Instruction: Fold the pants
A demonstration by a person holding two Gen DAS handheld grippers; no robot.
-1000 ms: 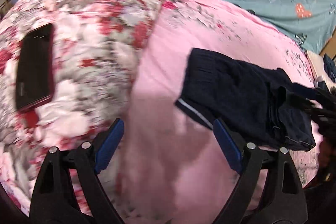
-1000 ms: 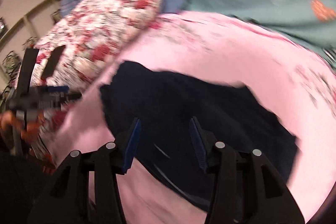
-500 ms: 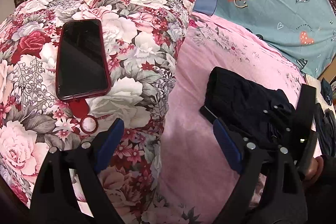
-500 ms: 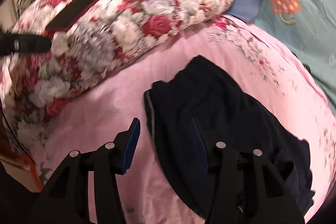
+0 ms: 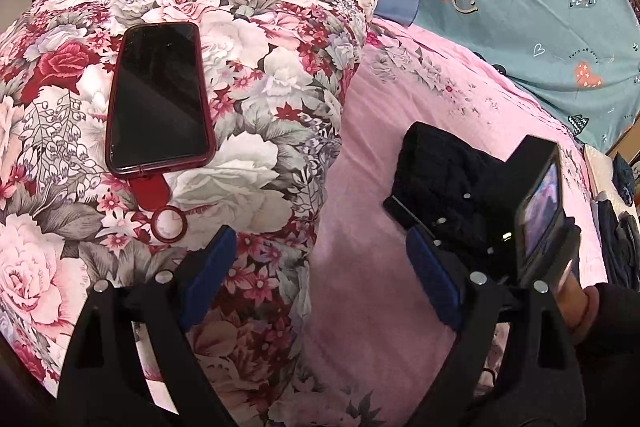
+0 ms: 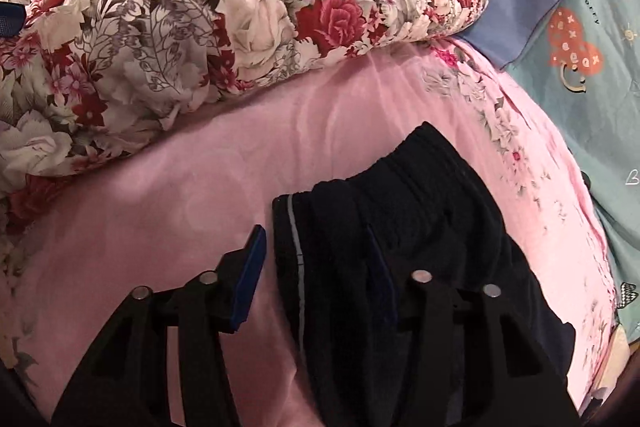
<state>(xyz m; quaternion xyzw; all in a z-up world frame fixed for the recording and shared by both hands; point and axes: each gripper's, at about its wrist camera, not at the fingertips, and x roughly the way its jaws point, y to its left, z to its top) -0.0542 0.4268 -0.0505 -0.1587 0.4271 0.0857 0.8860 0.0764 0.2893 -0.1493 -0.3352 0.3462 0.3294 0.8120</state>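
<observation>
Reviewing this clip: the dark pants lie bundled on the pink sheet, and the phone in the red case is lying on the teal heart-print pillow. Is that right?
Not quite. The phone in the red case lies on the floral quilt, not the teal heart-print pillow, as the left wrist view shows. The rest holds: the dark pants lie bundled on the pink sheet.

Both of my wrist views are sharp and evenly lit by soft indoor light. The fisheye lens bends the edges, and the corners fall to black. The dark pants [image 6: 420,227] lose nearly all fold detail. My phone [image 5: 158,95] screen shows a faint sheen.
</observation>
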